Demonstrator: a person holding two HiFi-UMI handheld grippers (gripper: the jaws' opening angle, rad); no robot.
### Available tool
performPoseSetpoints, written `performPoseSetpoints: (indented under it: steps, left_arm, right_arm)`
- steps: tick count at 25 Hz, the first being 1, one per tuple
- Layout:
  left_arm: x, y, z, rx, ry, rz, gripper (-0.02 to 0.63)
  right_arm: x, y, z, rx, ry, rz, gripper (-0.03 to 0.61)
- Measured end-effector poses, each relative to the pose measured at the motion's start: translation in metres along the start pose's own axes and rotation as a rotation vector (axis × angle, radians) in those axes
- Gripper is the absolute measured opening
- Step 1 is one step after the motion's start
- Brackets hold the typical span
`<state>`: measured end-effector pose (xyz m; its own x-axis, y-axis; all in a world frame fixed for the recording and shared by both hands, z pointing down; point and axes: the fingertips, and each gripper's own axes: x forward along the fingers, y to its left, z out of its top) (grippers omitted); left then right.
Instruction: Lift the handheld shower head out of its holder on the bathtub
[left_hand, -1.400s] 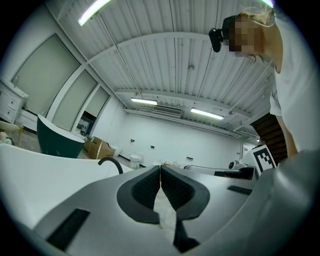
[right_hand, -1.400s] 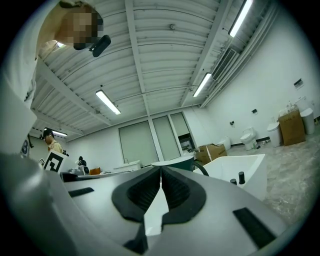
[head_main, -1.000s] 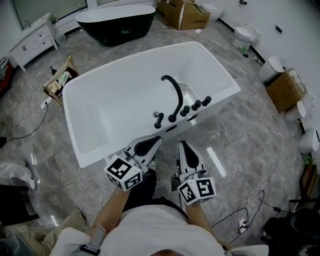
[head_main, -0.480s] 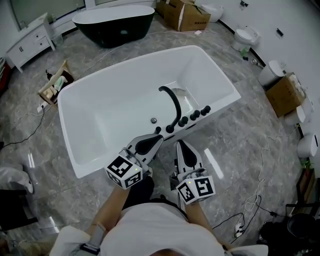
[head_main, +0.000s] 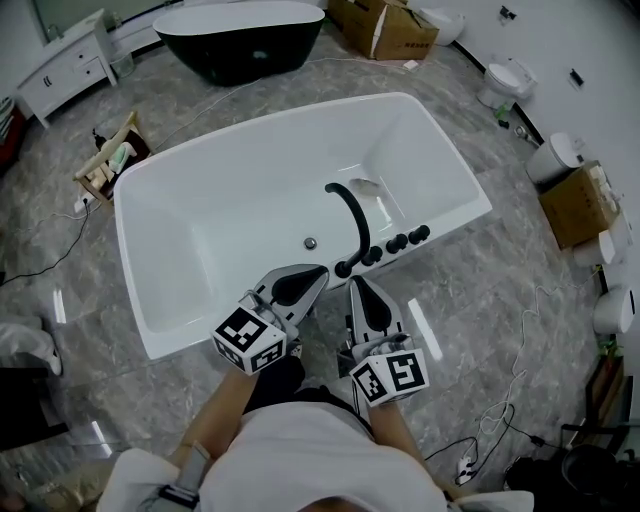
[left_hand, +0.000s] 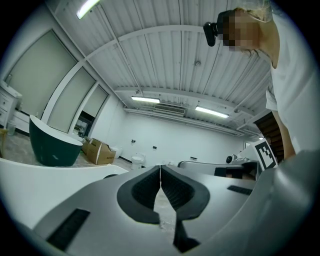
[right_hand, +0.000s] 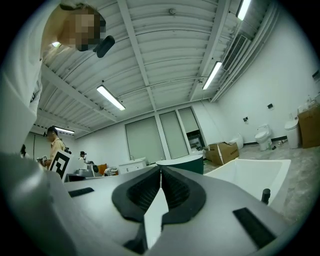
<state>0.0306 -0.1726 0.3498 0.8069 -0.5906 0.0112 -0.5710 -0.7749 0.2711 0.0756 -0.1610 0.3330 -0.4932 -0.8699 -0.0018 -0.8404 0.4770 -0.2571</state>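
The handheld shower head cannot be picked out. The left gripper (head_main: 318, 270) covers the spot on the white bathtub's (head_main: 438, 155) near rim, just left of the black spout's (head_main: 352, 215) foot. Three black knobs (head_main: 397, 243) line the rim to the spout's right. Both the left gripper and the right gripper (head_main: 357, 284) hover at that near rim, pinched closed with nothing between the jaws.

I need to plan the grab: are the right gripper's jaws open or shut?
Shut. In its own view the right gripper shows its dark pads meeting in a thin line, with nothing between them.
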Motion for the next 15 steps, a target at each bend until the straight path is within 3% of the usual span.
performPoseSetpoints:
  steps: [15]
  left_arm:
    - [0.007,0.03,0.011,0.018,-0.02,0.023,0.012]
  right_arm:
    - [0.037,-0.011,0.005,-0.022,-0.005,0.018,0.02]
